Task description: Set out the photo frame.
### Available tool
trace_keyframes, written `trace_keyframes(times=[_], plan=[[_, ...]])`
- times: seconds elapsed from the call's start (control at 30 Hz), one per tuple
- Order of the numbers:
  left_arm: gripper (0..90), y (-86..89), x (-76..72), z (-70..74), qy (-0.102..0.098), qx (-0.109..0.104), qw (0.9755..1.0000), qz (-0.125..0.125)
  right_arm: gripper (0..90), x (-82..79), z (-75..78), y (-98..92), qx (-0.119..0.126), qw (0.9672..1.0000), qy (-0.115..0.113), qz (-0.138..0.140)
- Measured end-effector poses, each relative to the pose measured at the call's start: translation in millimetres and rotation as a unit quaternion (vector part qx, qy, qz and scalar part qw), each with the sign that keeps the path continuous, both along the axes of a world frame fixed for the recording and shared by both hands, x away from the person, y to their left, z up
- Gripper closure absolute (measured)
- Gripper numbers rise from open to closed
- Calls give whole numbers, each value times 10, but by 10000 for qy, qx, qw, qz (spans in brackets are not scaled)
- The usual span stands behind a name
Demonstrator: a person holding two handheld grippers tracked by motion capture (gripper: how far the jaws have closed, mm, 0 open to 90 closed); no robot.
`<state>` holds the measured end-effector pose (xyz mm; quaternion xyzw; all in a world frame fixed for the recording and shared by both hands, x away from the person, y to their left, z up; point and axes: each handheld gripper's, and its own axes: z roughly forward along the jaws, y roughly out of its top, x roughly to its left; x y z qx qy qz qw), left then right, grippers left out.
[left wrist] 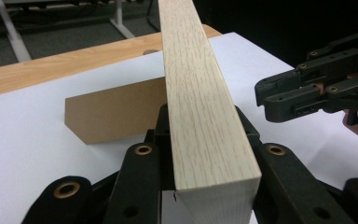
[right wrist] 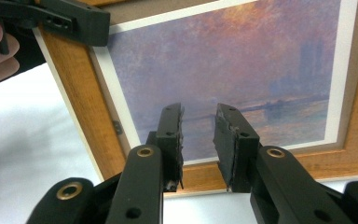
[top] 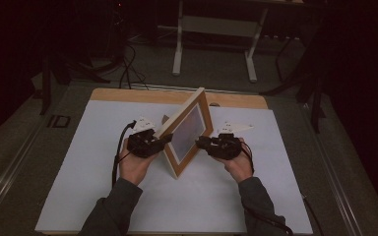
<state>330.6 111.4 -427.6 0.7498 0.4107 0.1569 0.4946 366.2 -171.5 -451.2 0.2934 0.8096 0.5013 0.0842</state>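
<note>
A wooden picture frame [top: 187,132] holding a purple and orange painting [right wrist: 223,60] stands tilted on one corner on the white table top [top: 103,187]. My left gripper [top: 166,139] is shut on the frame's pale side edge [left wrist: 200,107], one jaw on each face. The brown back stand [left wrist: 116,114] sticks out behind the frame. At the frame's front, my right gripper [top: 200,142] points at the painting, its jaws [right wrist: 199,116] a little apart with nothing between them. The right gripper [left wrist: 265,98] also appears in the left gripper view, and the left gripper [right wrist: 88,23] in the right gripper view.
A strip of bare wood [top: 128,94] runs along the table's far edge. Beyond it, a white-legged stand [top: 214,44] and black cables [top: 128,69] are on the dark floor. Open table surface lies on both sides of the hands.
</note>
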Motion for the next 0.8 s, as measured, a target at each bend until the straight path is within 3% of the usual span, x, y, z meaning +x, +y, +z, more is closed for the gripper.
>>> trace_keyframes(times=[0.37,0.53,0.8], plan=[[740,201,81,9,154,-105,9992,-365,711,-5,24,-8,-79,9999,-83,-56],[741,293,127,-6,204,-313,9970,-678,704,0,35,-9,-115,9998,-116,-102],[745,348,189,-3,274,-359,9943,-961,703,10,57,-19,-132,9997,-156,-134]])
